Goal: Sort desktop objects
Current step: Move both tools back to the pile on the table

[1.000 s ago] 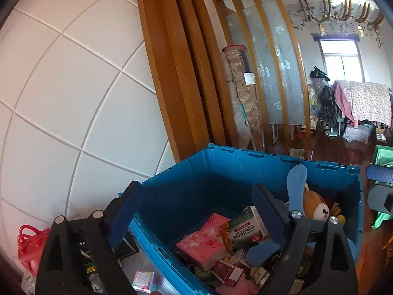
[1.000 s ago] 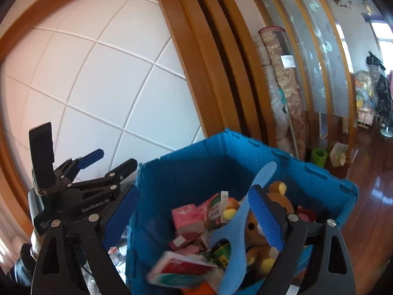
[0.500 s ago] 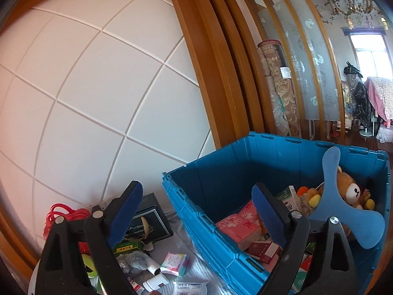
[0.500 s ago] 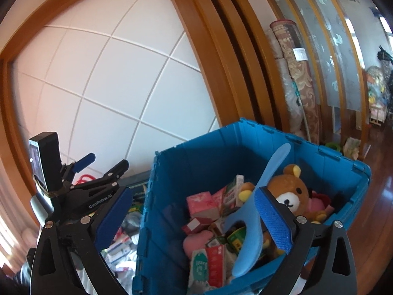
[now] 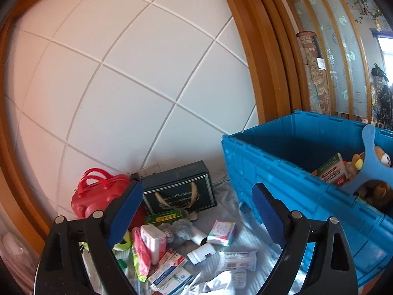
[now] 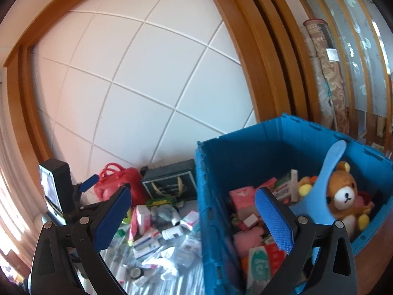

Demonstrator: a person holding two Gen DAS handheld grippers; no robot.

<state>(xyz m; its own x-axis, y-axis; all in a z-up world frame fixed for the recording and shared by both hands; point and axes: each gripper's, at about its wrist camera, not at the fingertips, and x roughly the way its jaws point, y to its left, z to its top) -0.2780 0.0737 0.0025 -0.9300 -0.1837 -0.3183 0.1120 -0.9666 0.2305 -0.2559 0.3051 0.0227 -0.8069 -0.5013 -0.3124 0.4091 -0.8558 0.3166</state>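
My left gripper (image 5: 196, 211) is open and empty above a pile of small items on the table. The pile holds a white bottle (image 5: 201, 257), a pink-and-white packet (image 5: 222, 229) and a white-and-pink box (image 5: 154, 241). My right gripper (image 6: 194, 218) is open wide with nothing between its pads, and it straddles the left wall of the blue crate (image 6: 211, 221). In the crate lie a teddy bear (image 6: 343, 194), a blue fan-shaped toy (image 6: 321, 191) and several cartons. In the left wrist view the crate (image 5: 294, 184) stands to the right.
A red handbag (image 5: 98, 191) and a dark green gift box (image 5: 179, 189) stand against the white tiled wall behind the pile. The left gripper's camera mount (image 6: 55, 189) shows at the left of the right wrist view. Wooden frames and rolled carpets stand at the right.
Both grippers have swung left, away from the crate's inside and toward the table pile. The left one has also sunk. The right jaws stand a little wider.
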